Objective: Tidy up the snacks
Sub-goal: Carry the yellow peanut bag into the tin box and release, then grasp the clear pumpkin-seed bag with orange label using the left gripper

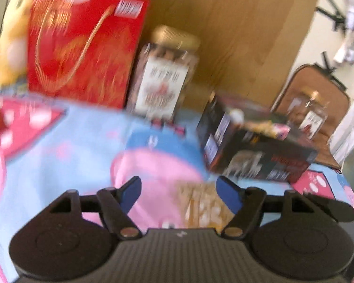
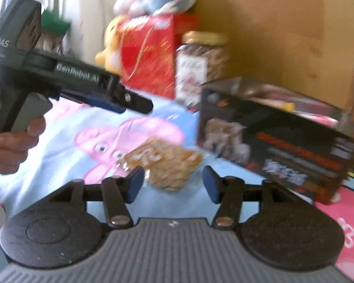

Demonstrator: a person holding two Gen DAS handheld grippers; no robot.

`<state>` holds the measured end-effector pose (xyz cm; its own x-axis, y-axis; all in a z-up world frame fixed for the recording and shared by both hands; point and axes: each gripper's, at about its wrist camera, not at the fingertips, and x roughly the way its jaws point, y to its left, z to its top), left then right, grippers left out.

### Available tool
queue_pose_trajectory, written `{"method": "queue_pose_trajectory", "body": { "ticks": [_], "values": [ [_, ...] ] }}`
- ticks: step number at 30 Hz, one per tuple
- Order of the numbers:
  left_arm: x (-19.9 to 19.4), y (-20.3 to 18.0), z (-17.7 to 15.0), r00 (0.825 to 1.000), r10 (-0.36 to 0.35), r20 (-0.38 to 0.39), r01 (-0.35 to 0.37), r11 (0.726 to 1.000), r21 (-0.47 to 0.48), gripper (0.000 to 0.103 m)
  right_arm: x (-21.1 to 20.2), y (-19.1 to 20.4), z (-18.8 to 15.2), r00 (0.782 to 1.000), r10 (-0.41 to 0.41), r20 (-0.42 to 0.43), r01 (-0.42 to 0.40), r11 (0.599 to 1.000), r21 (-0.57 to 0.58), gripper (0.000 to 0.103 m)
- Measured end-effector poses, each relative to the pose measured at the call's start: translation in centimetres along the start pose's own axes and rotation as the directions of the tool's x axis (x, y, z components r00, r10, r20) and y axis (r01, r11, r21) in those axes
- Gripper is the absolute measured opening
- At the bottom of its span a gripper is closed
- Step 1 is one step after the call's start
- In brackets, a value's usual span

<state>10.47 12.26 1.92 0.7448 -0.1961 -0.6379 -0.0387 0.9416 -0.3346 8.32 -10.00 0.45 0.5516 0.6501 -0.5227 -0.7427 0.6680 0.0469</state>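
Observation:
A tan snack packet lies flat on the cartoon bedsheet. My right gripper is open just in front of it, with the packet's near edge showing between the blue pads, which do not touch it. My left gripper is open too. It hovers over the sheet, and the same packet shows below its right finger. In the right wrist view a hand holds the left gripper up and to the left of the packet. An open black snack box stands to the right.
A gold-lidded jar and a red gift box stand against the back, beside a yellow plush. A second clear jar sits behind the black box. A brown cardboard wall closes the rear.

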Motion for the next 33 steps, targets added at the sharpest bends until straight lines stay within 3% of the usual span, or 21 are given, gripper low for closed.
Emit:
{"method": "queue_pose_trajectory", "body": {
  "ticks": [1,5,7,8,10,12,16,24,33],
  "values": [
    [0.7,0.0,-0.4,0.999,-0.027,-0.035,0.027,1.0,-0.015,0.072,0.6,0.4,0.0,1.0,-0.013,-0.022,0.013,1.0,-0.013,0.081],
    [2.2,-3.2,-1.8,1.0,-0.015,-0.018,0.017,0.995,0.098,0.072,2.5,0.1,0.8,0.996,-0.006,-0.093,0.009,0.999,0.031,0.091],
    [2.6,-4.8,-2.2,1.0,-0.02,-0.023,0.023,0.989,0.144,0.065,2.2,0.3,0.8,0.996,-0.009,-0.093,0.011,1.0,0.019,0.085],
    [2.5,-5.2,-2.4,1.0,-0.017,-0.025,0.02,0.989,0.146,0.064,1.9,0.3,0.6,0.996,-0.002,-0.087,0.004,1.0,0.024,0.081],
    [2.1,-5.4,-2.6,0.999,-0.014,-0.029,0.017,0.99,0.14,0.052,1.0,0.6,0.2,0.998,-0.011,-0.067,0.013,1.0,0.028,0.067],
    [1.3,-5.2,-3.2,0.999,-0.033,-0.04,0.037,0.992,0.121,0.046,-0.3,1.3,-0.6,0.998,-0.033,-0.057,0.035,0.999,0.035,0.061],
    [-1.5,-5.3,-5.9,0.998,-0.054,-0.045,0.059,0.99,0.131,0.042,-2.0,2.9,-2.2,0.999,-0.039,-0.034,0.04,0.999,0.03,0.052],
    [-6.8,-7.8,-12.0,0.995,-0.093,-0.039,0.099,0.977,0.19,0.042,-8.0,6.2,-6.8,1.0,-0.021,0.004,0.021,1.0,0.001,0.05],
    [-7.7,-10.2,-13.3,0.995,-0.072,-0.075,0.086,0.976,0.2,0.042,-10.3,6.9,-8.6,0.999,-0.023,0.022,0.022,0.998,0.051,0.049]
  ]
}}
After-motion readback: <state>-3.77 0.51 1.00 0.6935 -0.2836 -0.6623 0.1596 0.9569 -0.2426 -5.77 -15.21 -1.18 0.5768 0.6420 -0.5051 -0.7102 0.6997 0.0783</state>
